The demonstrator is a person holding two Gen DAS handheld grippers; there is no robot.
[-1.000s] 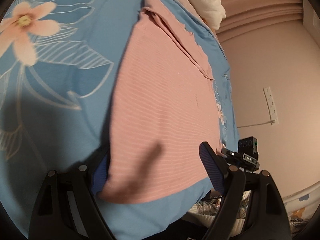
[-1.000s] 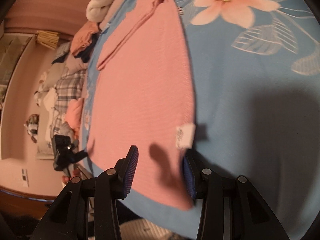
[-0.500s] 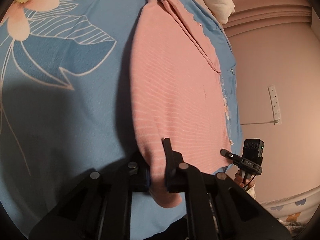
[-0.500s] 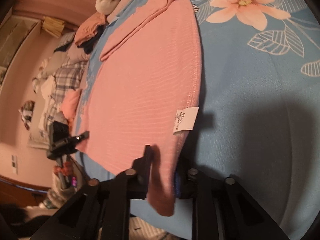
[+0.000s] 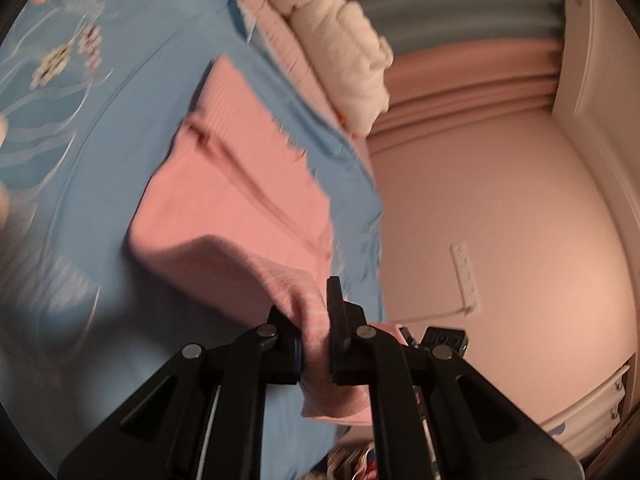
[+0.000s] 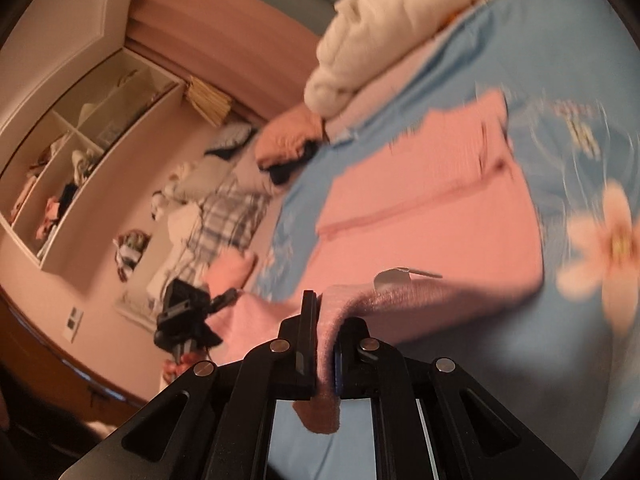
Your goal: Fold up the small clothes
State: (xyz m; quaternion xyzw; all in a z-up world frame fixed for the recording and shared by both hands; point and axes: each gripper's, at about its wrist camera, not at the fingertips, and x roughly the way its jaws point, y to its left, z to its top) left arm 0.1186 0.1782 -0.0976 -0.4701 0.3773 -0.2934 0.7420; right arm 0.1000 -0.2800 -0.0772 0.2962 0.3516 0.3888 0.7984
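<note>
Both the left gripper (image 5: 316, 344) and right gripper (image 6: 326, 354) have just clamped the pink ribbed knit garment's (image 5: 240, 200) near hem, lifting it off the blue floral bedsheet (image 5: 120, 120); the fold has begun.

This is a bedroom in a home. There is a bed (image 5: 132, 128) with a blue flower sheet and a white blanket (image 6: 384, 28). Open shelves (image 6: 80, 168) on the wall hold clothes, and curtains (image 5: 472, 80) hang behind the bed.
</note>
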